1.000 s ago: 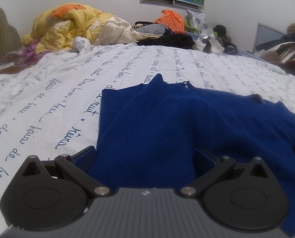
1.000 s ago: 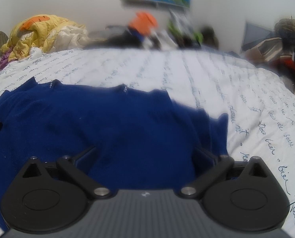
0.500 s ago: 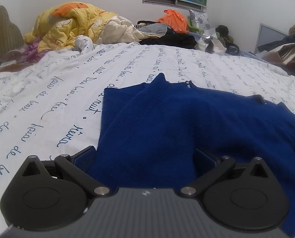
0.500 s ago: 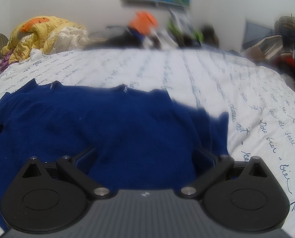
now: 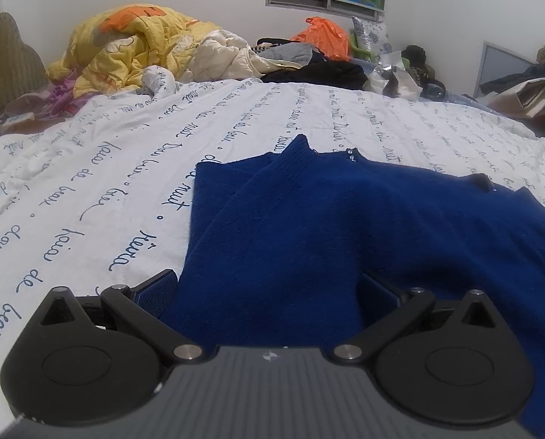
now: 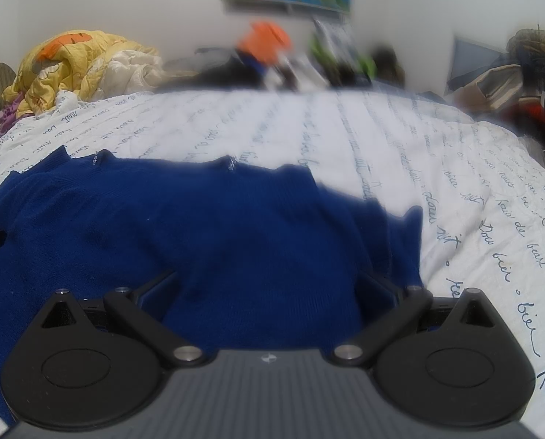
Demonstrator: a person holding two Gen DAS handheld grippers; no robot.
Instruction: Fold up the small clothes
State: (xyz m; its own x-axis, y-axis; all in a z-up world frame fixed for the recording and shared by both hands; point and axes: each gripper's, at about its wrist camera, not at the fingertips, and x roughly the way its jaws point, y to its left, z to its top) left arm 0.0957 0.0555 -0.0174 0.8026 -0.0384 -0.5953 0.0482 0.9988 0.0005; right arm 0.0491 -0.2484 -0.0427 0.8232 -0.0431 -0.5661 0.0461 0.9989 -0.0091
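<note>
Sweater (image 5: 345,226): dark blue knit, lying flat on the bed (image 5: 89,183), sleeves folded inward, collar toward the far side.
Bed: white cover with blue script.
Left claw (image 5: 268,285): spread wide, over the sweater's near left edge, fabric between the fingers, not pinched.
Right claw (image 6: 268,285): spread wide, over the near right part of the sweater.
Quilt (image 5: 126,47): yellow, heaped at the far left of the bed.
</note>
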